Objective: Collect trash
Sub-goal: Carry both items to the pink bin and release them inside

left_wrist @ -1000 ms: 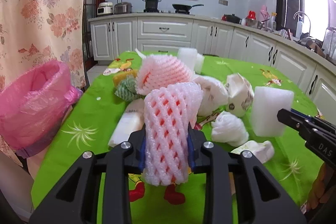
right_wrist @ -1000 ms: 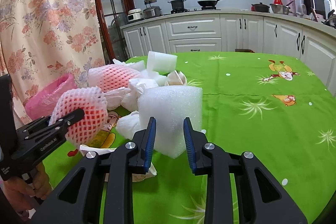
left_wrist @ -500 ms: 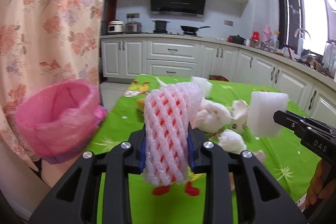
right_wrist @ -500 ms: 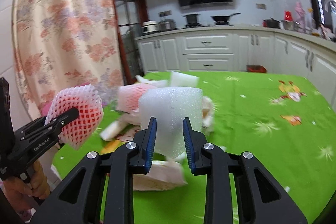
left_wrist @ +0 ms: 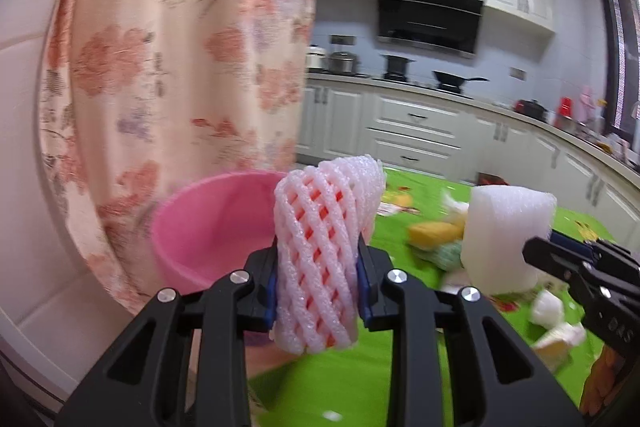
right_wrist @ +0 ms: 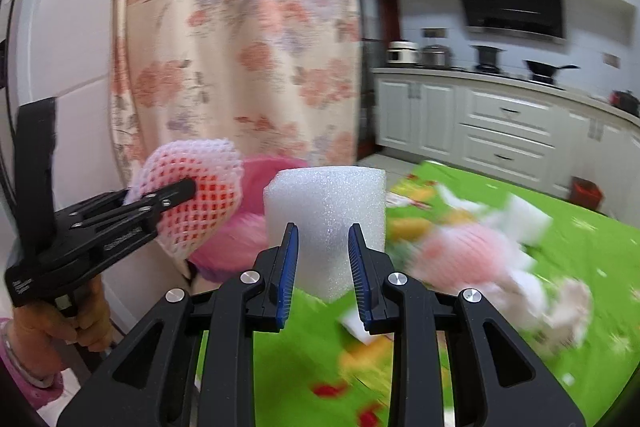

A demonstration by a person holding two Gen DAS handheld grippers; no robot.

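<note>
Kitchen backdrop: white cabinets, floral curtain (left_wrist: 176,67) at left. Green tablecloth (right_wrist: 560,227), scattered with blurred wrappers. Pink-lined bin (left_wrist: 212,227), beside the table edge, in front of the curtain. White foam block (right_wrist: 326,215): pinched upright in my right gripper (right_wrist: 322,267), clear of the cloth. Pink foam fruit net (left_wrist: 320,251): squeezed between the pads of my left gripper (left_wrist: 318,291), held just beside the bin's rim.

Bright, even daylight; fisheye-bent edges, dark corners, motion blur across the background
</note>
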